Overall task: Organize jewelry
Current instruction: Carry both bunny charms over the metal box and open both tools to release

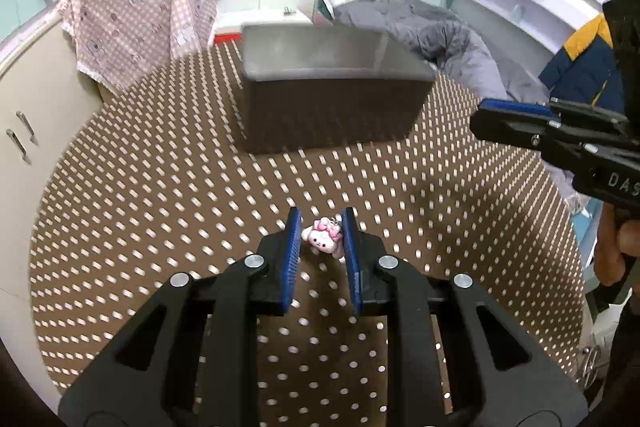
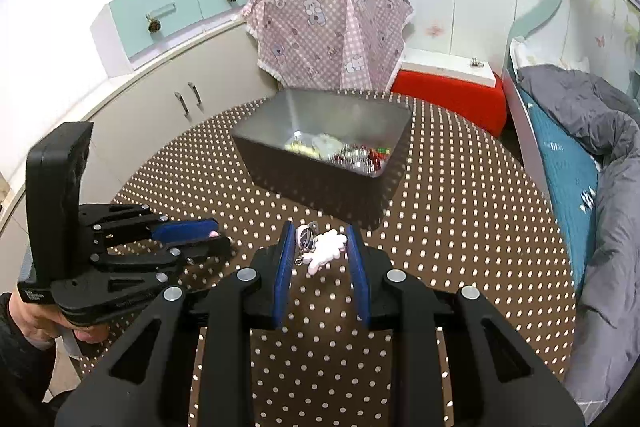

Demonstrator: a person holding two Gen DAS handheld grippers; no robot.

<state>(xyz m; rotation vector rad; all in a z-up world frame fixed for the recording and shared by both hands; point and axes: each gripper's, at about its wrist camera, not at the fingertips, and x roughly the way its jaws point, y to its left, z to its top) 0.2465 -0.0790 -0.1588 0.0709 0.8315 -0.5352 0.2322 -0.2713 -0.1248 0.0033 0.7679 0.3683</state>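
A dark box [image 2: 320, 183] with shiny inner walls stands on the dotted brown tablecloth [image 2: 460, 247]; several small jewelry pieces [image 2: 344, 151] lie in it. In the left wrist view the box [image 1: 332, 107] stands ahead. My left gripper [image 1: 321, 227] is open, its jaws on either side of a pink bunny charm [image 1: 322, 237] on the cloth. My right gripper [image 2: 320, 239] is open, its jaws on either side of a pale pink cloud charm [image 2: 326, 251] with a small keyring. The left gripper [image 2: 192, 233] shows at the left of the right wrist view, the right gripper [image 1: 512, 123] at the right of the left wrist view.
A pink checked cloth [image 2: 328, 35] hangs over something behind the table. A red and white stool [image 2: 448, 87] stands at the back. A bed with a grey quilt [image 2: 600, 167] runs along the right. Beige cabinets [image 2: 160, 115] line the left.
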